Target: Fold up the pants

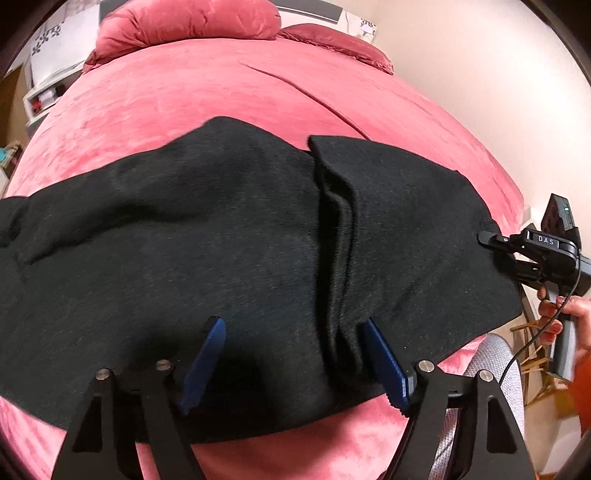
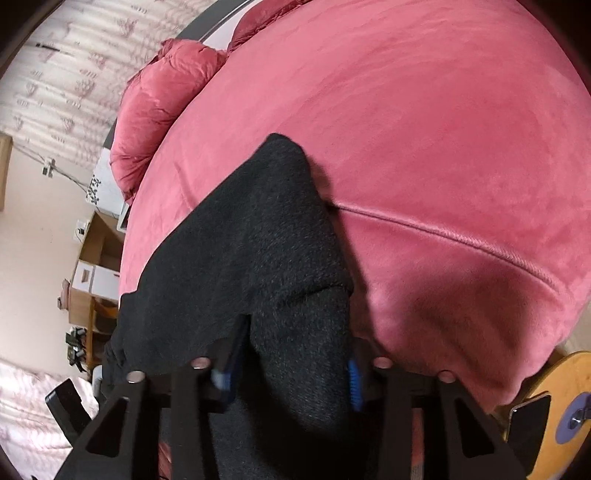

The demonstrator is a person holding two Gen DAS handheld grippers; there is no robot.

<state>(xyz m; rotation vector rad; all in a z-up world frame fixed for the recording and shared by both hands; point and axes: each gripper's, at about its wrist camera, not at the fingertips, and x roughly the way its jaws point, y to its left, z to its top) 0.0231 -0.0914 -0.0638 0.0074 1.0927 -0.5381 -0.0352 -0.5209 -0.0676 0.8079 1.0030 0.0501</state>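
The black pants [image 1: 229, 236] lie across a pink velvet bed [image 1: 184, 96], partly folded, with a thick ridge of layers [image 1: 340, 258] running front to back. My left gripper [image 1: 291, 332] is open at the near edge; its blue fingers [image 1: 207, 354] straddle cloth beside the ridge. My right gripper [image 1: 491, 240] shows at the pants' right end, held by a hand. In the right wrist view the pants [image 2: 258, 258] fill the space between the right gripper's [image 2: 291, 373] blue fingers [image 2: 354, 384], which stand apart around a bunch of cloth.
Pink pillows [image 1: 192, 22] lie at the head of the bed. A seam [image 2: 443, 232] crosses the bedcover. A grey chair [image 1: 495, 369] stands by the bed's right side. Wooden furniture and a white box [image 2: 92, 277] stand beside the bed's far side.
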